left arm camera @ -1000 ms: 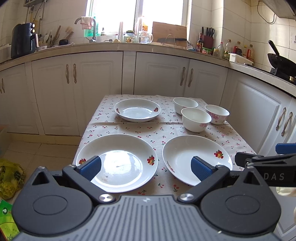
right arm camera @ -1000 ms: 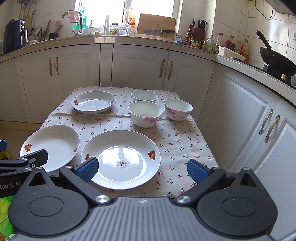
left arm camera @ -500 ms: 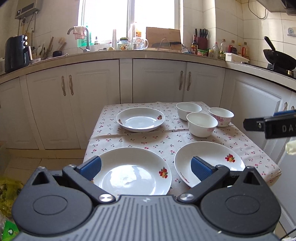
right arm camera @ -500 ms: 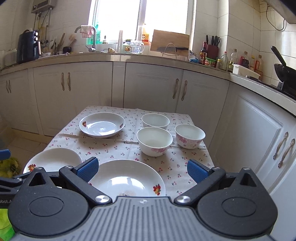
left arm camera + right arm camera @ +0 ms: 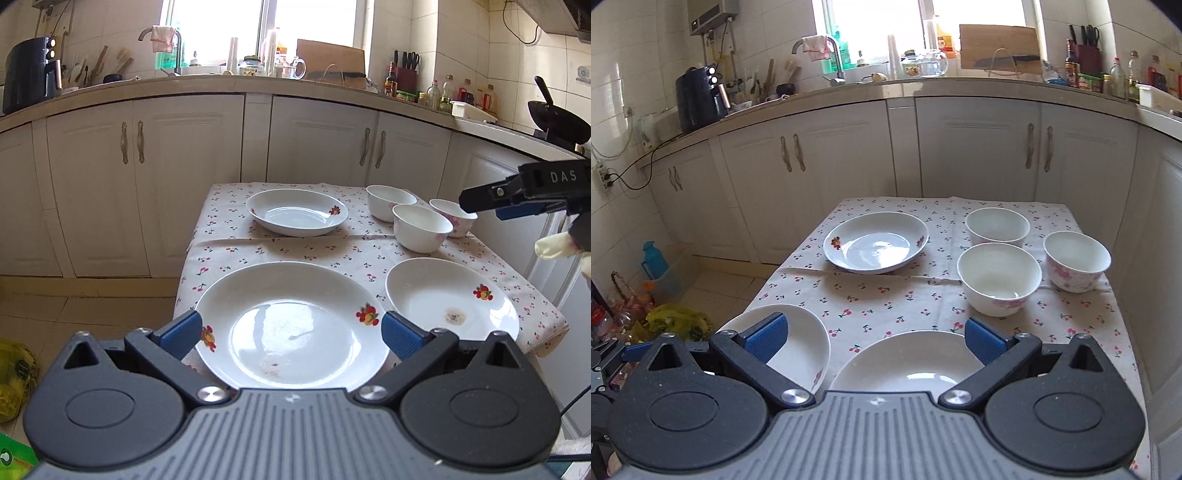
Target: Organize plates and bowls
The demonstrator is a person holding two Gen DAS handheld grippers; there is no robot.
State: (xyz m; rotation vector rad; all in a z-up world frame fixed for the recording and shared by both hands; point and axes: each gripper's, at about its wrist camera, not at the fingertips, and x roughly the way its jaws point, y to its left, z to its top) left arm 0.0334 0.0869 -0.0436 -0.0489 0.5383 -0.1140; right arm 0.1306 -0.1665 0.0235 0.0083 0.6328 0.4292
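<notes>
On the desk [image 5: 280, 251] sat three plates — two near [image 5: 291, 325] [image 5: 450, 299], one far [image 5: 297, 212] — and three bowls [image 5: 1001, 278] clustered far right. Both hand-held grippers — left [image 5: 291, 328], right [image 5: 875, 338] — hung wide open above the near edge, holding nothing.

A small table [image 5: 546, 317] under a cherry-print cloth [image 5: 295, 254] fills the middle of the left wrist view. On the cloth lie three plates: a large plate [image 5: 295, 328] at lower centre, a second plate [image 5: 450, 299] at lower right, and a deep plate [image 5: 297, 218] at upper centre. At upper right stand three bowls close together: a back bowl [image 5: 389, 201], a front bowl [image 5: 423, 227], and a pink-flowered bowl [image 5: 456, 221].
</notes>
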